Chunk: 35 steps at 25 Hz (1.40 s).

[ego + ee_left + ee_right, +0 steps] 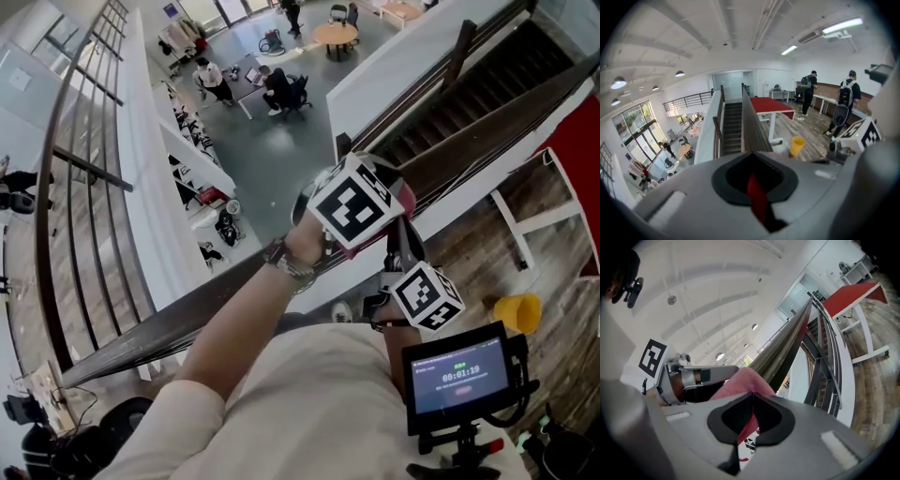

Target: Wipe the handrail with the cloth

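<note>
Because the marker cube (356, 202) on the left hand-held gripper (753, 168) sits right over the action in the head view, most of the cloth (743, 380) is hidden there. You only get a red fringe at the cube's 3 o'clock and 6 o'clock edges. The jaw tips of both tools are buried under their cubes from that angle too, so the gripper views do the work.

In the left gripper view the jaws are clenched with a thin red strip of cloth pinched between them, and the rest of the cloth is out of sight behind the housing. The right hand-held gripper (752, 408) is clamped onto the cloth as well. There it bulges up pink-red past the jaws toward 12 o'clock, right against the handrail (187, 323). I can't tell how far the cloth wraps around the rail versus just lying on top.

The handrail's long axis in the head view runs from about 8 o'clock up to 2 o'clock. It's dark brown, and the person's forearm crosses over part of it. The cloth sits on the rail near the middle of the frame. In the right gripper view the rail shoots away from the jaws toward 1 o'clock. The cloth is bunched, so I can't make out any clear long axis for it.

At 4 o'clock in the head view there's a yellow cup (518, 312) on the wood floor, with a small screen (459, 375) nearer 5 o'clock.
</note>
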Available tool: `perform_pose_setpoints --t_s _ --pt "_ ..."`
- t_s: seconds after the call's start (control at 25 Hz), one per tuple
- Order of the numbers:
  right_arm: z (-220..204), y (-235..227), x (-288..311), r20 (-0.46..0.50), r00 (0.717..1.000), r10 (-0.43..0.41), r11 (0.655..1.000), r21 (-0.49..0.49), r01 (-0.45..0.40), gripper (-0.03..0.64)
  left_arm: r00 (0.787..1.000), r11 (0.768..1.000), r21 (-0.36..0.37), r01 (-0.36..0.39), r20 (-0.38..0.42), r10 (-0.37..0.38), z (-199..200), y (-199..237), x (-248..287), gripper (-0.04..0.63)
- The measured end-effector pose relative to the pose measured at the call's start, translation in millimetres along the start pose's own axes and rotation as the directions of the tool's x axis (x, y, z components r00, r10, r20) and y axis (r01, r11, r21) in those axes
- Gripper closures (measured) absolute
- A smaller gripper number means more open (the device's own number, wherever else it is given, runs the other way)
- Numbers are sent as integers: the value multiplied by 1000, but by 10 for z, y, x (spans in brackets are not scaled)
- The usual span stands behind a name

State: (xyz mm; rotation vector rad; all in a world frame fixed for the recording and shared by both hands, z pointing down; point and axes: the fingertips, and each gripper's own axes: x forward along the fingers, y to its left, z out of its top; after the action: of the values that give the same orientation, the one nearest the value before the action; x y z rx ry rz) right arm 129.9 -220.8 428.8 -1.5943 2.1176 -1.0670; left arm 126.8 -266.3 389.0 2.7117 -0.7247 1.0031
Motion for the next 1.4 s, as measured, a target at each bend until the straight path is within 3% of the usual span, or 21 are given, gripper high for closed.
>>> perform_pose_setpoints --t_s 0.2,0.32,0.44,0.6,1.4 --pt "171 -122 77 8 1000 -3 1000 -14 3 618 1000 999 26 -18 -17 19 117 56 165 606" --pt "189 -174 48 24 1000 -11 1000 -9 11 620 1000 1000 -1 14 1 -14 148 -6 226 604" --pt "221 -193 14 37 999 -30 1000 -5 31 621 999 999 18 -36 2 36 202 45 180 603" --pt "185 -163 37 21 999 -35 999 5 35 621 1000 1000 3 13 10 -13 148 -35 221 597" --pt "244 -256 14 43 995 -86 996 12 86 623 1000 1000 -20 19 21 -19 189 -60 290 591"
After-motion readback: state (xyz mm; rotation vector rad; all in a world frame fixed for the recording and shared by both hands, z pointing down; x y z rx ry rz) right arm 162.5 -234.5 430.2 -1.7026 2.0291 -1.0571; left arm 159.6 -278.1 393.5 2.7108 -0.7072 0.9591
